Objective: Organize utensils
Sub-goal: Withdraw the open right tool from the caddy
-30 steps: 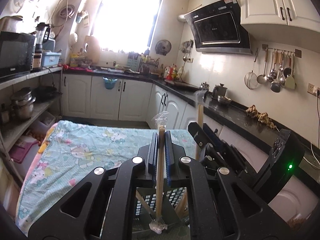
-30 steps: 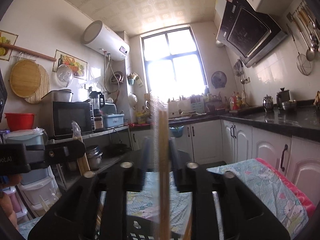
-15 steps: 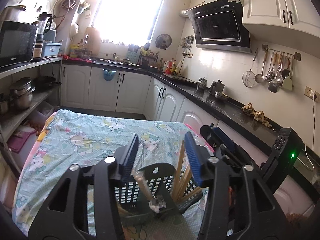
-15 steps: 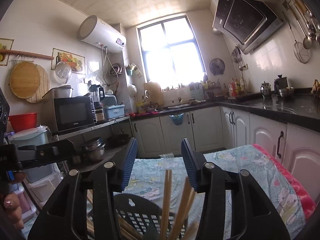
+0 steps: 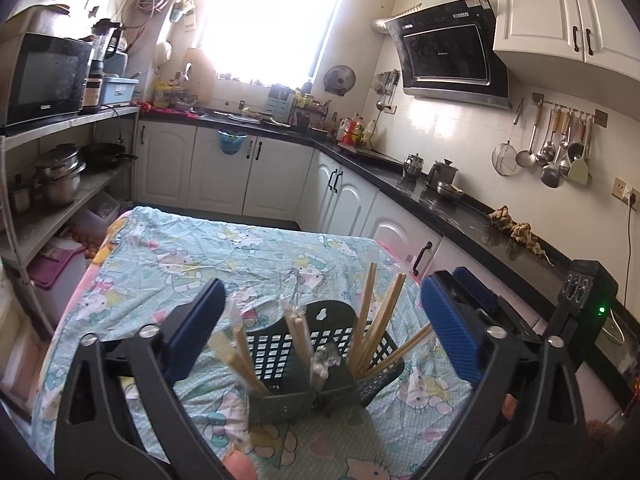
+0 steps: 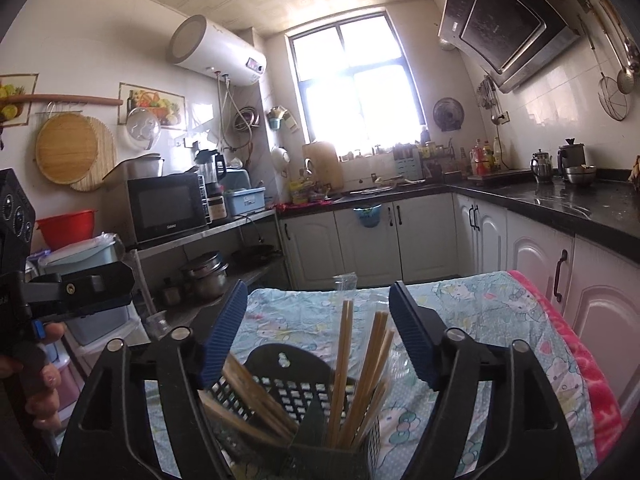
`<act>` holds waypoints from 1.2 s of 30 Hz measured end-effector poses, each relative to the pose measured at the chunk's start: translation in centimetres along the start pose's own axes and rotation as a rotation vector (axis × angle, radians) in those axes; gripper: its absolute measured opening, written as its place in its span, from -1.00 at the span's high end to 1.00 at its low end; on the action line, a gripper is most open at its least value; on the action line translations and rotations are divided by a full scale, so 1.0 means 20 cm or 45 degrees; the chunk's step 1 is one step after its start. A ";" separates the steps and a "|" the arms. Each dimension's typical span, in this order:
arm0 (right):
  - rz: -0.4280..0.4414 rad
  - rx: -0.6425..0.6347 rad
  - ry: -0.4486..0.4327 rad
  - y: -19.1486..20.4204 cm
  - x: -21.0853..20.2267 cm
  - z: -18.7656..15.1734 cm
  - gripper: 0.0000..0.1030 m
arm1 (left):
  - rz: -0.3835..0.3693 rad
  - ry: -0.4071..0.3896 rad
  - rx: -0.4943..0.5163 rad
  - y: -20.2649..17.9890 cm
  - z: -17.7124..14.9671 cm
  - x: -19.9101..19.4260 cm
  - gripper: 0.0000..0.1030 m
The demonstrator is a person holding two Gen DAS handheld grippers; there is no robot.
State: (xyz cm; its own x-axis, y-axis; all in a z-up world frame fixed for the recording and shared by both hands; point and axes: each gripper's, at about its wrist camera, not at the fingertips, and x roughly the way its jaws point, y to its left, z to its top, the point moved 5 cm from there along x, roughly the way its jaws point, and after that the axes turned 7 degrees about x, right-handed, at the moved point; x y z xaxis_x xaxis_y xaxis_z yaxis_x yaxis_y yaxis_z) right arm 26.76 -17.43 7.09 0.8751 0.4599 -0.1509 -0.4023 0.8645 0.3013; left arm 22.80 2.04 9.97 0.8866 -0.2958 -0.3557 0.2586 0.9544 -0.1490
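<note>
Kitchen setting: white cabinets, black counter, bright window; a table [image 5: 168, 256] under a cartoon-print cloth carries the work. Landmark: one dark slotted caddy [image 5: 320, 352] standing on the cloth near the table's front edge. Contents: wooden chopsticks [image 5: 376, 320], some in clear wrappers, standing at a lean in the caddy's compartments; one bundle toward its left side, one near its middle, a fan of bare sticks on its right. Left gripper [image 5: 320, 320]: jaws have just been opening and now stand spread wide, flanking the caddy, nothing between the pads but the caddy's standing sticks, none touched. Right gripper [image 6: 316, 328]: jaws likewise just opened, spread, pads apart from the chopsticks [image 6: 344, 364] rising from the caddy [image 6: 296, 376] below them. Step in hand, by judgement: release completed on both sides, chopsticks deposited. Next move, by judgement: draw both grippers clear of the caddy without knocking the leaning sticks, then seek any utensil left outside it; none shows on the cloth.
</note>
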 end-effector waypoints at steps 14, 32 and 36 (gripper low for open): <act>-0.007 -0.069 0.019 0.10 -0.22 -0.04 -0.85 | 0.043 0.021 -0.021 0.02 -0.11 -0.16 -0.79; -0.154 -0.111 0.268 0.08 -0.38 -0.33 -0.87 | 0.121 0.162 -0.021 0.03 -0.43 -0.28 -0.79; -0.181 -0.122 0.307 0.07 -0.40 -0.42 -0.87 | 0.132 0.193 -0.031 0.03 -0.51 -0.28 -0.79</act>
State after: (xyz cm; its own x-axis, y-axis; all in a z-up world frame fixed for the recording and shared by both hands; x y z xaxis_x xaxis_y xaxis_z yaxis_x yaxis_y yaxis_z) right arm 16.88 -18.24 0.90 0.8398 0.3580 -0.4082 -0.3139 0.9336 0.1729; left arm 14.07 3.77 2.54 0.8397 -0.2001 -0.5048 0.1576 0.9794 -0.1261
